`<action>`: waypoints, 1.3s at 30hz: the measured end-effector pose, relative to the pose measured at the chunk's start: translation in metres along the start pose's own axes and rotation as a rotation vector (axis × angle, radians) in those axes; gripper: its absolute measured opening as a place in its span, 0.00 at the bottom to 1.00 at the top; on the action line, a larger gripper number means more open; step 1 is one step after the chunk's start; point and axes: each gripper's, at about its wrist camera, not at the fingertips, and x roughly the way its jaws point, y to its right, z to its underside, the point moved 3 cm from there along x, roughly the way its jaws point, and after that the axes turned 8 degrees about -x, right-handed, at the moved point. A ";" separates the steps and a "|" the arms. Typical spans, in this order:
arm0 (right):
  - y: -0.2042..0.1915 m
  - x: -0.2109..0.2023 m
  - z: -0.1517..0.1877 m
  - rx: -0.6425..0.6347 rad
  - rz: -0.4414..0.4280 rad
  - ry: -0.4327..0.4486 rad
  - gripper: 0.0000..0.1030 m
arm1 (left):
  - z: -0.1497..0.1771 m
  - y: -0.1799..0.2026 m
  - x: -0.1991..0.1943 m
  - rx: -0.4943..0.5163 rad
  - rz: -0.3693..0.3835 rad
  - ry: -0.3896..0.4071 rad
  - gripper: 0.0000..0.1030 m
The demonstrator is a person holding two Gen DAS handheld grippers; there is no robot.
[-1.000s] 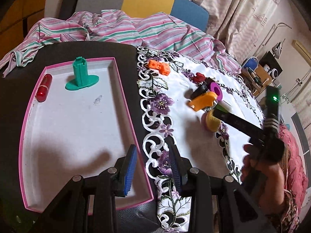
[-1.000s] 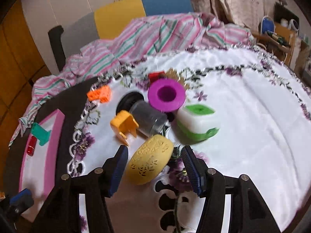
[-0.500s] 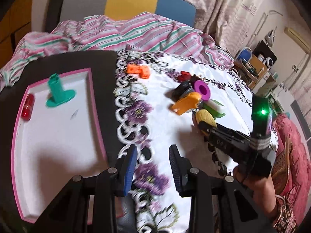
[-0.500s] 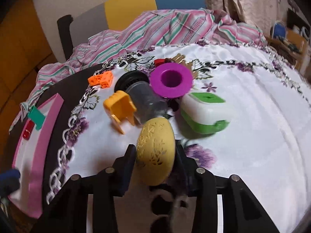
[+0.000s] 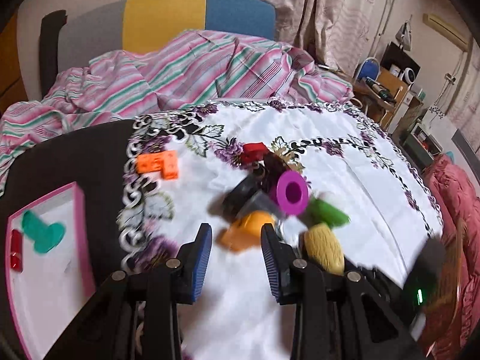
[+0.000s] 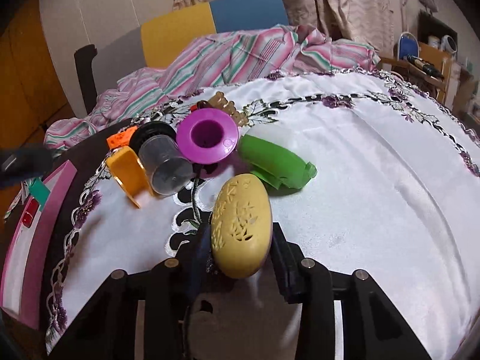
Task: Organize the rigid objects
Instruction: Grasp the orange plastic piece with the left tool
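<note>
A: Where is the yellow carved case (image 6: pixel 240 225) now?

B: It is clamped between the pads of the right tool (image 6: pixel 238 250), just above the white cloth (image 6: pixel 360 195); a second ago it lay loose there.

A: And the left tool (image 5: pixel 235 247)?

B: It is empty, jaws apart, brought from the pink tray (image 5: pixel 81 228) toward the orange piece (image 5: pixel 246 231). Carrying to the tray is judged next
</note>
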 end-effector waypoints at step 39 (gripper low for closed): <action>0.031 -0.007 0.009 0.183 -0.042 0.098 0.37 | 0.055 0.028 0.042 0.009 0.124 -0.110 0.34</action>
